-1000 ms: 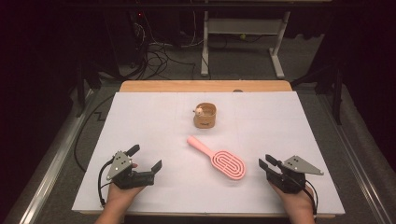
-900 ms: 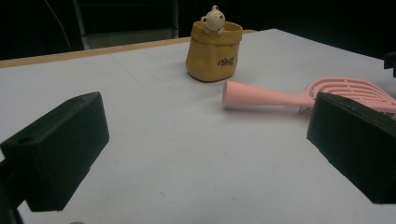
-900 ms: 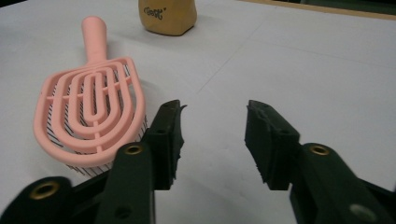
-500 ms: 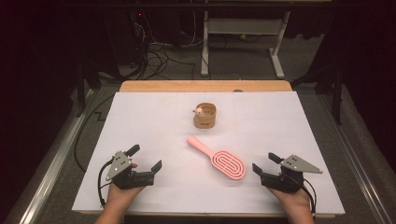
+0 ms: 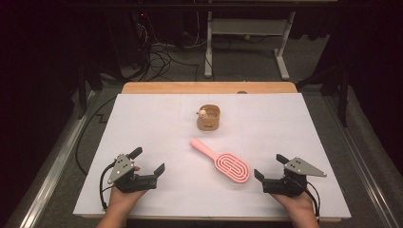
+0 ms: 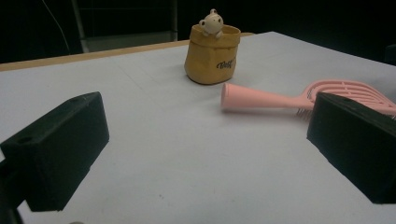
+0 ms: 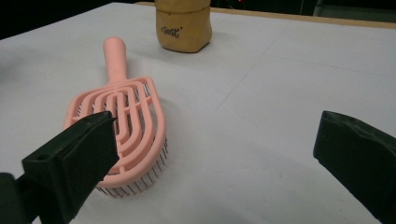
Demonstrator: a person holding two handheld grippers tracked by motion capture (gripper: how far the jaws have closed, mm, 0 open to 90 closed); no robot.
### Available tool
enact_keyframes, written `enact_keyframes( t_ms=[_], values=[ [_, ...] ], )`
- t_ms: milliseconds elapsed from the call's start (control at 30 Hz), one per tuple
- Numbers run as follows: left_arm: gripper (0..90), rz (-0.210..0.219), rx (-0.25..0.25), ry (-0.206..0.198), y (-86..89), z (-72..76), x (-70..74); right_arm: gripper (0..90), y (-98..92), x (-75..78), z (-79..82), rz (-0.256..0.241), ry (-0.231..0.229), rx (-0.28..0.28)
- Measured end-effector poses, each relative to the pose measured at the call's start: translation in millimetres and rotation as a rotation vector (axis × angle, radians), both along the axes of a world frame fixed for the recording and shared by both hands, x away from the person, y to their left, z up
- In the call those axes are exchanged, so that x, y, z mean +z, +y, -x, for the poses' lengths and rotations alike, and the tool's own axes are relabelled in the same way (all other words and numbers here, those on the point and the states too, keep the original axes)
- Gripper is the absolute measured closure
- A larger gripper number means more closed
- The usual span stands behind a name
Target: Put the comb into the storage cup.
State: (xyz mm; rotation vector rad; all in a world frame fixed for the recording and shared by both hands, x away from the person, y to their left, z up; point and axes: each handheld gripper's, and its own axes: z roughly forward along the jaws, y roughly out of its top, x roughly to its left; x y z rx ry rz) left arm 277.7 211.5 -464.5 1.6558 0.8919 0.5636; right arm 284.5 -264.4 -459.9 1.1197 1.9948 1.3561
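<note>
Both tools, left (image 5: 148,161) and right (image 5: 268,167), rest with jaws apart near the desk's (image 5: 142,123) front edge, flanking the pink vented plastic hairbrush (image 5: 222,160).

Each hand holds a black gripper: left gripper (image 5: 148,161), right gripper (image 5: 269,166). Both have two blocky matte black jaws with a small round hole near the tip, a grey three-cornered plate on top, and a thin black cable looping behind.
</note>
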Motion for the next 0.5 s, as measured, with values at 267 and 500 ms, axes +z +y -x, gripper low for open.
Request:
enact_keyframes(
  t_ms=[267,500],
  values=[
    [0.0,0.002,-0.001,0.006,-0.5,-0.9,-1.2,0.0,2.3,3.7,3.6,-0.002,-0.026,0.003],
    [0.0,0.011,0.007,0.020,1.2,-0.2,-3.8,0.1,10.5,5.1,1.6,0.041,0.003,0.026]
  ],
)
